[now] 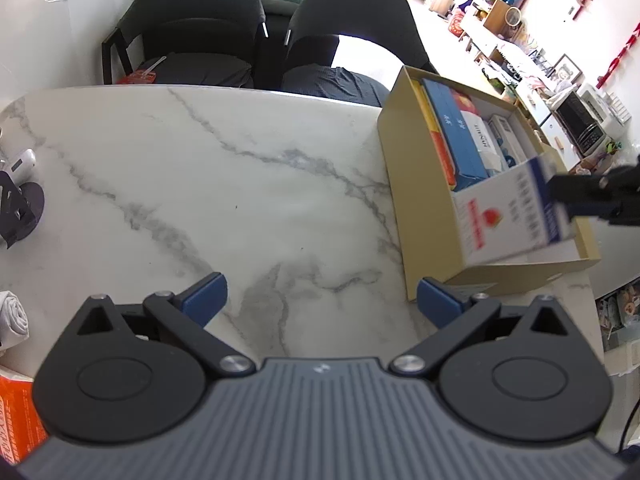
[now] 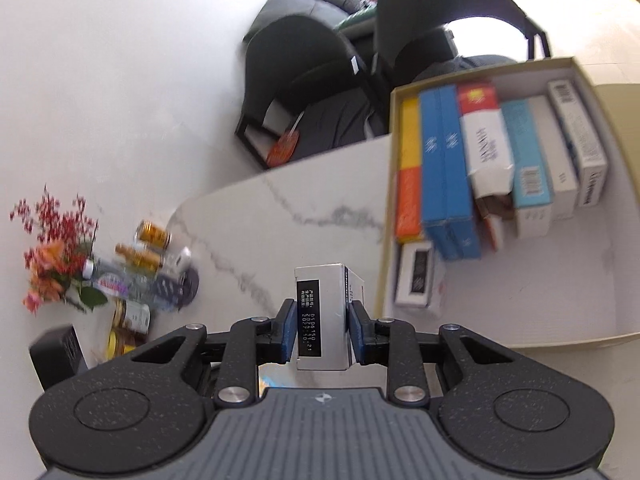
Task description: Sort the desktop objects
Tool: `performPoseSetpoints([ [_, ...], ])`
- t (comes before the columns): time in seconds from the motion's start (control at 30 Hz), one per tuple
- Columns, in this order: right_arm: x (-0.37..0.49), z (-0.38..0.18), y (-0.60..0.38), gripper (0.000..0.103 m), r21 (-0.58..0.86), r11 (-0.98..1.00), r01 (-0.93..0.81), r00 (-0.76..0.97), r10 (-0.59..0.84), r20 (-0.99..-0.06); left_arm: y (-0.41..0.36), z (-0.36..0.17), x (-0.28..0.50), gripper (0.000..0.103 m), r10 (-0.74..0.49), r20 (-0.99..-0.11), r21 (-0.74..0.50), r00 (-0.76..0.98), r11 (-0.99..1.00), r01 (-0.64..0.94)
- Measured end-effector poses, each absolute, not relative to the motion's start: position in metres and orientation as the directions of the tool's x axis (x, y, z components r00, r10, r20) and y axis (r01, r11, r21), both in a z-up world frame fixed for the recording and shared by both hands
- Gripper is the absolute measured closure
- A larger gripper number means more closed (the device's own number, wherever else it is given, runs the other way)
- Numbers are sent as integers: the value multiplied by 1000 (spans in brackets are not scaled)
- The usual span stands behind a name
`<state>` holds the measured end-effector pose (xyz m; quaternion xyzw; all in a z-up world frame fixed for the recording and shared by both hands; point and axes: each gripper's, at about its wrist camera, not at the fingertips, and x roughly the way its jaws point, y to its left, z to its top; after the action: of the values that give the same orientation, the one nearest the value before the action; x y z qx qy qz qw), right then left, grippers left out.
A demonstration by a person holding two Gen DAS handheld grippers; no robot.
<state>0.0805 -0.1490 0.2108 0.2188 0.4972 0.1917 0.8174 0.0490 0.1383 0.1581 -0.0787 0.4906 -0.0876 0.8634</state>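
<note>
Nearest, left gripper [image 1: 322, 300] hung over bare counter [image 1: 180, 184], jaws spread wide, nothing between. Right gripper [image 2: 323, 322] pinched one small carton [image 2: 322, 300] by its narrow sides, held above the counter just left of the cardboard box [image 2: 520, 342]. Probably light, stiff but crushable. Farther, about eight cartons packed in the box; two chairs [image 1: 192, 24] beyond.

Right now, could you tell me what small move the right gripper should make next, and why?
Probably carry the small white carton, clamped in the right gripper, over the tan cardboard box's wall and set it on the bare floor beside the packs already filed there. The left gripper is open and empty.
</note>
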Motion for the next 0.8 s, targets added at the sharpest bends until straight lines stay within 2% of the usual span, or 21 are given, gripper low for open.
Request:
performPoseSetpoints([
  [0.13,87,214,-172,73,530,846,-53,480,487,-730,139,157,52,0,-232,-838,-231,495,971,64],
  [0.23,91,207,-183,73,465,885,-27,509,413,-755,139,157,54,0,-231,-839,-231,492,971,62],
  [0.43,113,163,-183,73,398,917,13,460,348,-817,136,157,55,0,-227,-847,-221,481,973,70],
  [0.8,133,116,-166,73,405,913,37,398,359,-844,162,161,35,0,-179,-858,-210,481,978,-11],
])
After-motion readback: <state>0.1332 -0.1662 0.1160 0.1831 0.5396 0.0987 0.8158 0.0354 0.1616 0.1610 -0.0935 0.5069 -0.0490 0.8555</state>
